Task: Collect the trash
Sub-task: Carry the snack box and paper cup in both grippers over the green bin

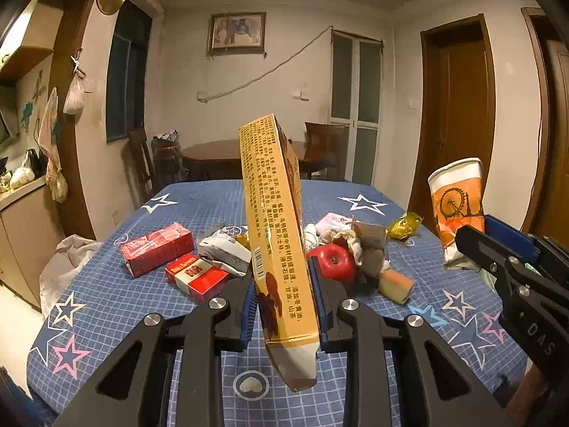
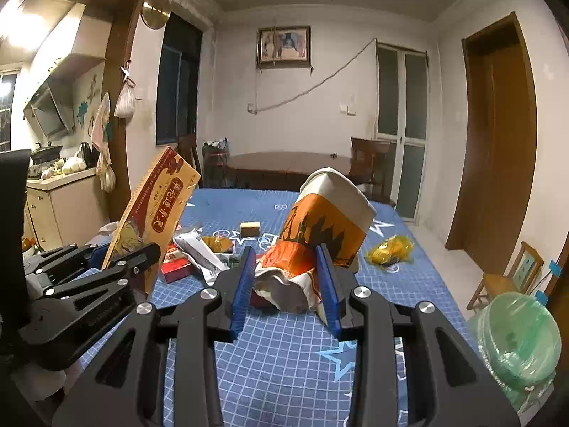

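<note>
My left gripper is shut on a tall yellow carton and holds it upright above the blue star tablecloth. The carton also shows in the right wrist view, held by the left gripper. My right gripper is shut on a crushed orange and white paper cup, lifted off the table; the cup shows in the left wrist view. A trash bin lined with a green bag stands at the table's right side.
On the table lie a red box, a red cigarette pack, a white wrapper, a red apple, crumpled paper, a sponge and a yellow wrapper. A wooden chair stands right.
</note>
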Motion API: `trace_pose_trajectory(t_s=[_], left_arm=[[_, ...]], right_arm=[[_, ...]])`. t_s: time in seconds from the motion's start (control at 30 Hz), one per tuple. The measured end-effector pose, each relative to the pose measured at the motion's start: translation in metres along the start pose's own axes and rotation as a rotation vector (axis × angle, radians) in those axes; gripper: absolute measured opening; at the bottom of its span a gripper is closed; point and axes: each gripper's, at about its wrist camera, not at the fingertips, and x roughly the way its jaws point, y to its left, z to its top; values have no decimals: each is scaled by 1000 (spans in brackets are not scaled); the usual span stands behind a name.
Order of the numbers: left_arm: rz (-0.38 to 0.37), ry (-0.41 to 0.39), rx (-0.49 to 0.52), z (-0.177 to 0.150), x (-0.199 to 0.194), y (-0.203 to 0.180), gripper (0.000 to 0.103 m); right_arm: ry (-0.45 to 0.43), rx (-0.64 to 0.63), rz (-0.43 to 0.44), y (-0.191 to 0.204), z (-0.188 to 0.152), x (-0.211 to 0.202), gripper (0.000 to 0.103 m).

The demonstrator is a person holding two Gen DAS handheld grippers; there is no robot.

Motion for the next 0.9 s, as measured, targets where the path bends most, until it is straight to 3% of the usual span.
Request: trace_pose_trajectory(t_s=[0.4, 0.9], left_arm=[[-22, -1, 19, 3, -17, -23, 28], [-78, 11, 73, 10, -1, -69, 28]], right_arm=[[19, 19, -8, -1, -6, -15, 33], [18, 57, -63, -27, -6, -29, 33]])
